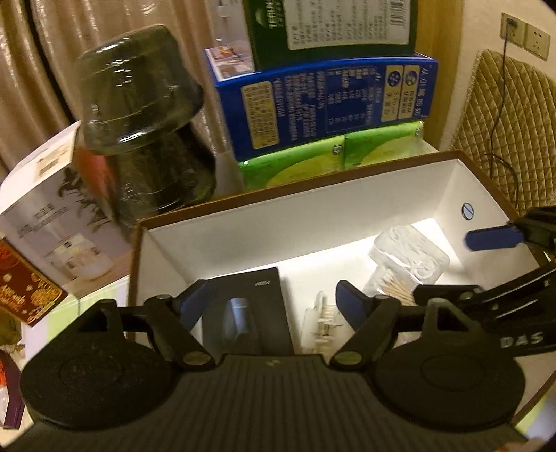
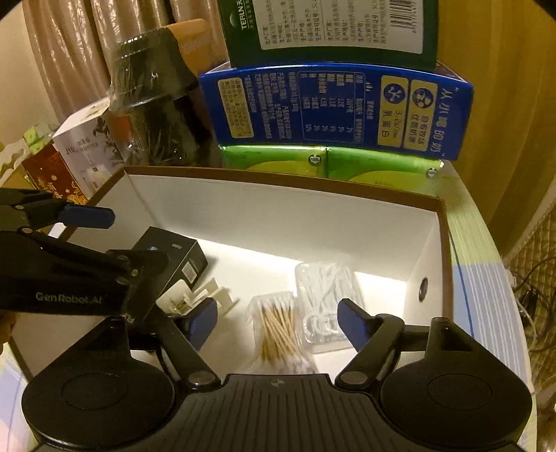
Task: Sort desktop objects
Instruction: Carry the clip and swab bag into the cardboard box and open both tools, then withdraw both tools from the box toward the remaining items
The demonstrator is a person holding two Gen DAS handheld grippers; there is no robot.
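Observation:
A white-lined brown box (image 1: 278, 222) (image 2: 278, 208) holds a black carton (image 1: 250, 313) (image 2: 180, 257), a small white clip-like item (image 1: 321, 320) (image 2: 208, 295), a bag of cotton swabs (image 1: 392, 288) (image 2: 278, 327) and a clear case of floss picks (image 1: 410, 253) (image 2: 326, 299). My left gripper (image 1: 274, 306) is open above the black carton and the white item, empty. My right gripper (image 2: 278, 320) is open over the cotton swabs, empty. Each gripper shows in the other's view, the right (image 1: 493, 238) and the left (image 2: 87, 215).
Behind the box stand stacked cartons: green packs (image 2: 326, 163), a blue milk carton (image 1: 326, 104) (image 2: 333, 107) and a green box (image 2: 330, 31). A dark wrapped jar (image 1: 146, 121) (image 2: 156, 97) and a white product box (image 1: 59, 222) stand at left. A quilted chair (image 1: 504, 121) is at right.

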